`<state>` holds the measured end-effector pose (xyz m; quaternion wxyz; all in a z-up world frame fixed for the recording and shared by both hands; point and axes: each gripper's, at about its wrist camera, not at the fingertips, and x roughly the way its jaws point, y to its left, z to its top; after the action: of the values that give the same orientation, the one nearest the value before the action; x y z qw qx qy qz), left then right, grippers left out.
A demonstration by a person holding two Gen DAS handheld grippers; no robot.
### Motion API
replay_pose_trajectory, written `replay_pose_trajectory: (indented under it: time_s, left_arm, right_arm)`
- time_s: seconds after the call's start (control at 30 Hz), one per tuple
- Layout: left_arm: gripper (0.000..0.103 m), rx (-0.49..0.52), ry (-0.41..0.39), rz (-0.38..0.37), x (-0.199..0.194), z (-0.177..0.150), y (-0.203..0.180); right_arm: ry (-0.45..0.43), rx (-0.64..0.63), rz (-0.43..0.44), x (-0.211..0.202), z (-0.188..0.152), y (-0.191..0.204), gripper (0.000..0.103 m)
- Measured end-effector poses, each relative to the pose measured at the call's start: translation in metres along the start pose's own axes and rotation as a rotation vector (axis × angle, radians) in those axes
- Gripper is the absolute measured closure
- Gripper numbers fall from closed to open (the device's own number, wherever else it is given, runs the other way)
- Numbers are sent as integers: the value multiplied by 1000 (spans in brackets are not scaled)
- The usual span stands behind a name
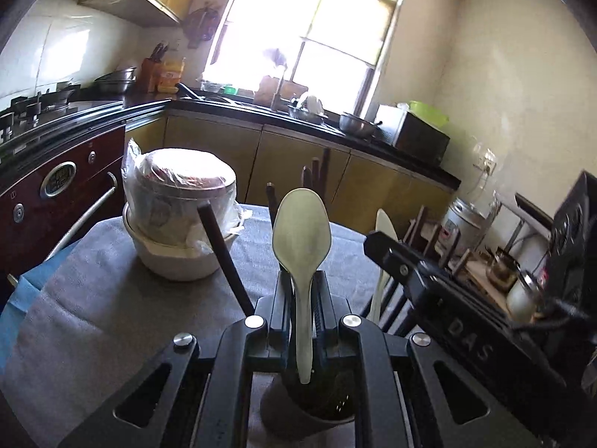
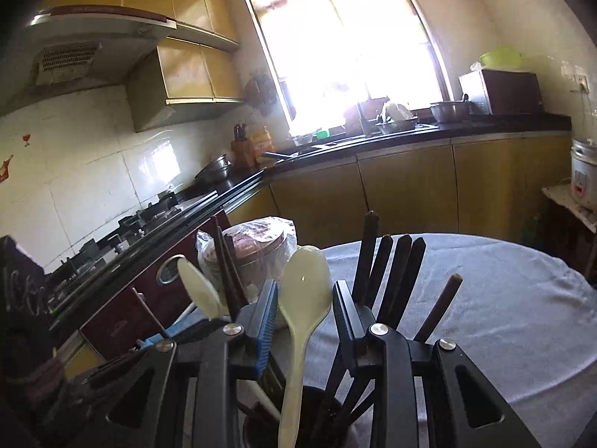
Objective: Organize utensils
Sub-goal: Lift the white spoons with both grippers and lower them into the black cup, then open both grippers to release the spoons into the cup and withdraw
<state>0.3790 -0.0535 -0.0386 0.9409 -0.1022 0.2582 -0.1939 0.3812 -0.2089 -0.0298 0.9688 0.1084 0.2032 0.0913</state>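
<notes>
1. Left wrist view: the left gripper point(image 1: 302, 291) pinches the handle of a pale plastic spoon point(image 1: 301, 231), bowl upward; the handle's end is over a dark utensil cup point(image 1: 283, 410) directly below the fingers.
2. Right wrist view: the right gripper point(image 2: 304, 298) is partly spread, and a second pale spoon point(image 2: 304, 298) stands between its fingers; whether they press on it I cannot tell. Dark chopsticks point(image 2: 395, 272) rise just right of it.

Pale spoons point(image 1: 301, 239) and dark chopsticks point(image 2: 395, 272) upright in dark cup point(image 1: 298, 410)

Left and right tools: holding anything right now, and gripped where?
The left tool pinches a pale spoon by its handle, below the bowl. A second pale spoon stands between the right tool's spread fingers; no contact shows.
</notes>
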Motion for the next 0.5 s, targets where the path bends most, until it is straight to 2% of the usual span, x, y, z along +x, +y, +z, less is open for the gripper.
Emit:
replay_pose_trajectory:
  time_s: [0.1, 0.5]
  left_arm:
    - [91, 24, -2, 2, -1, -3, -1]
    - [91, -17, -4, -17, 1, -8, 7]
  right_arm:
    - [4, -6, 6, 2, -2, -2, 70]
    - [-12, 25, 38, -7, -15, -9, 70]
